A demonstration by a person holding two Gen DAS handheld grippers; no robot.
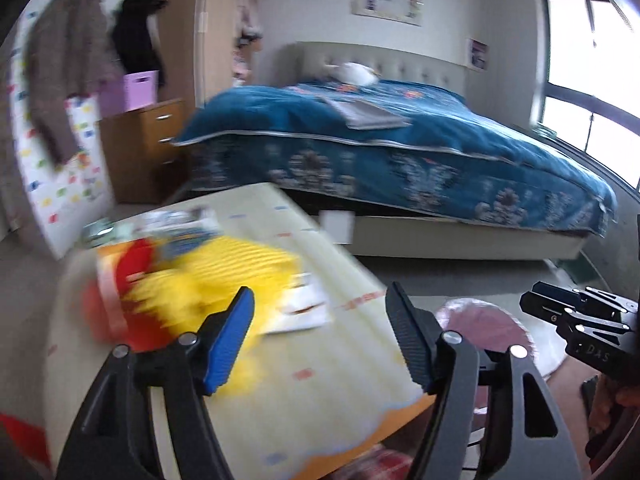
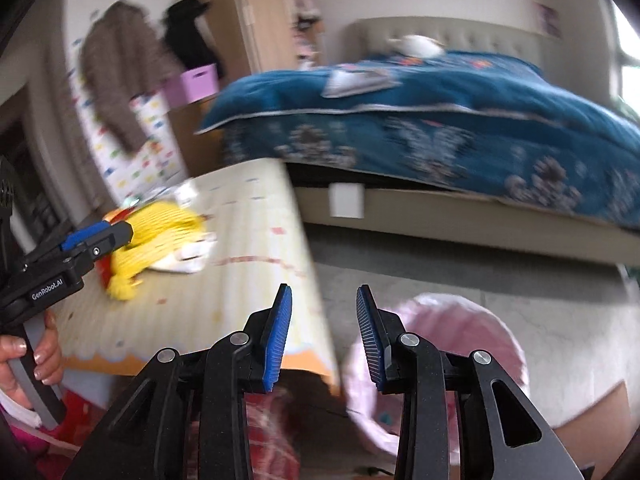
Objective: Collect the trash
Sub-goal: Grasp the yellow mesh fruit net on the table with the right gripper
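One yellow-and-red crumpled wrapper (image 1: 208, 280), blurred, on table (image 1: 320, 380)

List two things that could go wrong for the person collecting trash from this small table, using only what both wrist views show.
1. Both views are motion-blurred, so the open left gripper may close on the yellow item rather than the white wrapper lying against it.
2. The pink-lined bin sits on the floor beside the table, below its edge; a release from the table side could miss it. The right gripper is open and empty.
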